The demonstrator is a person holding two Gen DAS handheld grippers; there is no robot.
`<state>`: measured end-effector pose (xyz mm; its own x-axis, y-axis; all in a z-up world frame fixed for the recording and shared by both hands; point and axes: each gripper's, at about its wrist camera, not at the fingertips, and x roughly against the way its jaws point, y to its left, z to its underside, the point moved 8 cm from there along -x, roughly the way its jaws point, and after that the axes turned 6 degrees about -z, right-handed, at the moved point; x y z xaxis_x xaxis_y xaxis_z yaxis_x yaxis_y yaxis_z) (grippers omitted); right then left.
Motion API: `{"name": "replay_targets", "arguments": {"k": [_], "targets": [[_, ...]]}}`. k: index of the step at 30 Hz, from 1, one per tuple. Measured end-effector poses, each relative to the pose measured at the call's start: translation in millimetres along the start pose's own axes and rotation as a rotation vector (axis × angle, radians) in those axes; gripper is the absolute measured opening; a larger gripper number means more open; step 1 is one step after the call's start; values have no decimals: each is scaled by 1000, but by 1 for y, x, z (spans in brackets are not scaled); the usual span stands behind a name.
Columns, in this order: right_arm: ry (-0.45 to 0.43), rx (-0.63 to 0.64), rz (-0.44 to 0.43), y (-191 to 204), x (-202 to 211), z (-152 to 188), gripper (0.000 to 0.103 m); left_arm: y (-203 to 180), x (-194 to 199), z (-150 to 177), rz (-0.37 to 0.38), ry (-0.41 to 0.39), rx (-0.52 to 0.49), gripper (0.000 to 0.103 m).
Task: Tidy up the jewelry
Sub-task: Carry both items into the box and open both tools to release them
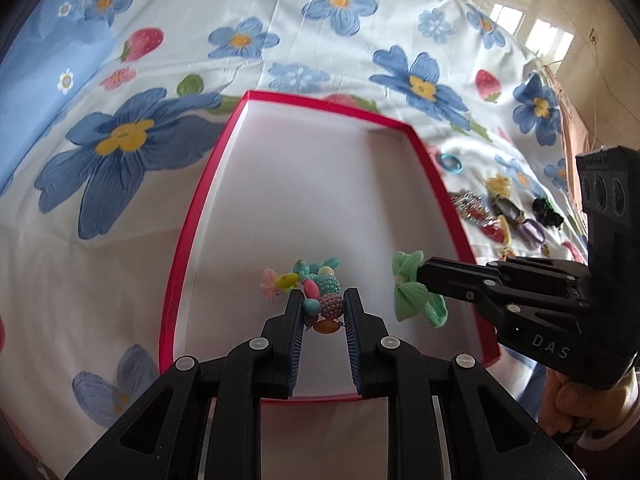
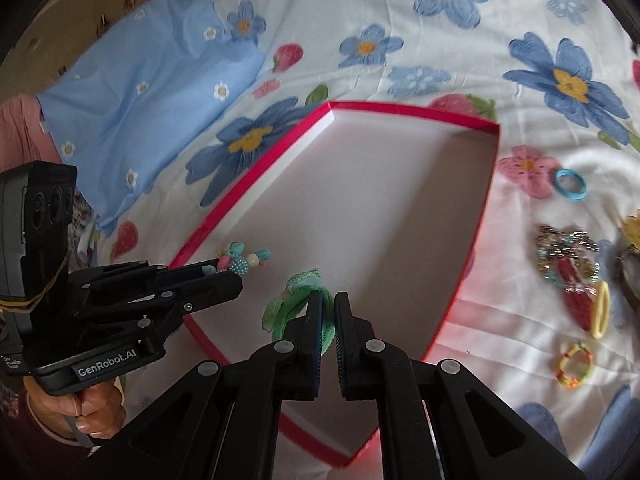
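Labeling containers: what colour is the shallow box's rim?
Red rim, white inside; clearest in the left wrist view.

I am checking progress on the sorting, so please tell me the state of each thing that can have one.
Red box: open, no lid on it.
Beaded bracelet: gripped by left gripper, over the box.
Green bow hair tie: gripped by right gripper, over the box.
Blue ring hair tie: lying on the bedsheet, outside the box.
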<state>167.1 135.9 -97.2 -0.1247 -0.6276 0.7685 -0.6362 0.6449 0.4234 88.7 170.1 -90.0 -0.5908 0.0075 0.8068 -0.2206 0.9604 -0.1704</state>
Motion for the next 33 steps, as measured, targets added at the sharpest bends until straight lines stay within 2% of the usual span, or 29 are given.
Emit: {"name": "replay_targets", "arguments": {"k": [7,12,14,16,18,23,26,30,33], "targets": [[66,17,20,-3,-21,6,6,5,-22,-1,-11,41,-2,20],[73,16,20,-5,-22,8,9,8,-27,-4,-15,37,7,23],[75,15,19,-5,-24,6,11,9,-27,-2,-18,36,9,25],[76,14,18,-5,-24,6,11,9,-27,-2,-21,34,12,36],[74,9,13,-4,-24,5,14,11,-24,0,-33,27,13,43],[62,4,13,-4,-20,4,28,12,-21,3,-45,28,20,43],[49,-3,15,-5,-14,4,30,12,-18,3,-58,26,20,43],[21,-18,10,-7,-3,2,34,11,-9,4,-64,13,25,48],[-17,-33,10,-10,12,1,44,10,1,4,-65,-5,29,55]]}}
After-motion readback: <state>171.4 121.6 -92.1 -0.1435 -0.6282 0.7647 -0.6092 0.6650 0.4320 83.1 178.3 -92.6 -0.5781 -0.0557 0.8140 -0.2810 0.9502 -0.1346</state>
